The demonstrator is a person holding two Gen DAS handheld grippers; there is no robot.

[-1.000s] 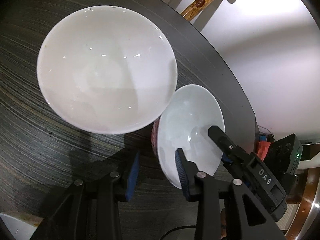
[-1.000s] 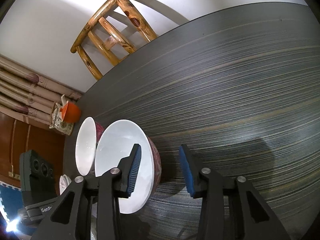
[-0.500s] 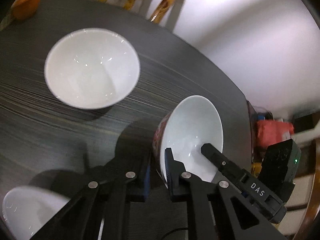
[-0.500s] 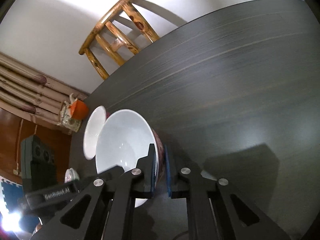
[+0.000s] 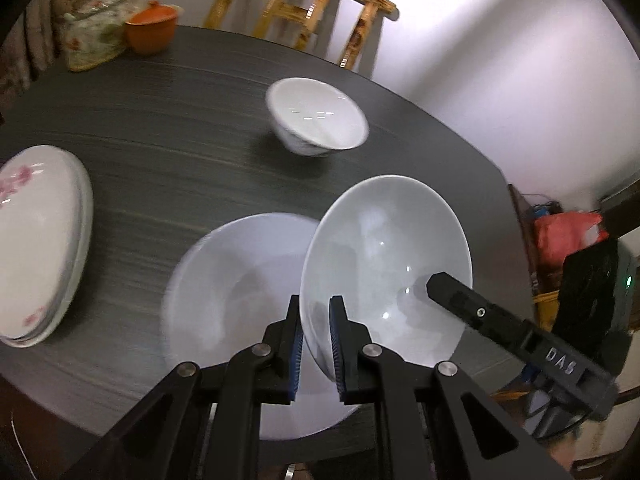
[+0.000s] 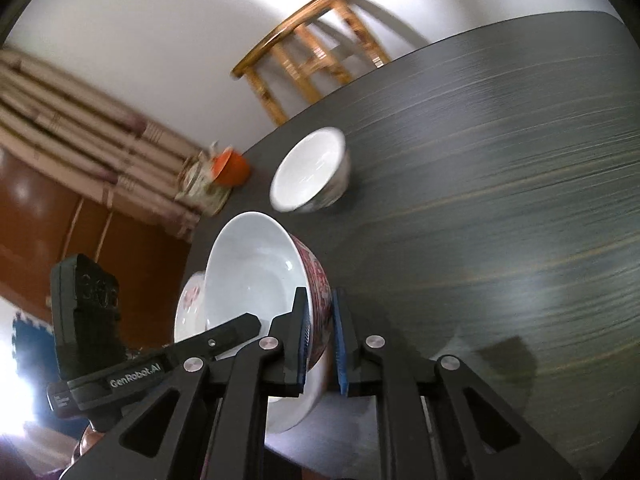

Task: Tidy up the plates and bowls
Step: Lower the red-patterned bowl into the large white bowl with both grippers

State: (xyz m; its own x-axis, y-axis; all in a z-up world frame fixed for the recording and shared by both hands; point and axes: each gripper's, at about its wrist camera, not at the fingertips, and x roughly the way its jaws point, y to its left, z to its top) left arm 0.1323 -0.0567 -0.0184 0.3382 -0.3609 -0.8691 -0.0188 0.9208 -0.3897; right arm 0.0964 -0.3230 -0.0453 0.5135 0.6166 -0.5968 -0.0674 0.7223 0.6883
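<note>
Left wrist view: the left gripper (image 5: 314, 334) has its two blue-padded fingers (image 5: 295, 354) clamped on the near rim of a white bowl (image 5: 386, 264), one pad inside and one outside the wall. From the right, the right gripper (image 5: 452, 292) reaches into the same bowl; its finger tip lies against the inner wall on the opposite side. Directly beneath the held bowl a larger white bowl (image 5: 240, 300) sits on the dark round table (image 5: 168, 168), near its front edge, blurred. At the table's left edge lies a stack of white plates with pink flowers (image 5: 38, 240). A smaller white bowl (image 5: 316, 118) stands apart toward the far edge, in front of a wooden chair (image 5: 312, 12). A floral teapot (image 5: 94, 30) and an orange cup (image 5: 152, 28) stand touching at the far left edge.

Right wrist view: the right gripper (image 6: 320, 336) is closed on the rim of the red-patterned bowl (image 6: 256, 292), its pads on either side of the wall. The bowl is tilted and clear of the table (image 6: 500, 200). The left gripper (image 6: 224, 336) meets the bowl from the left. The flowered plates (image 6: 190, 300) show just behind the bowl, and the small bowl (image 6: 312, 172) stands farther off.
</note>
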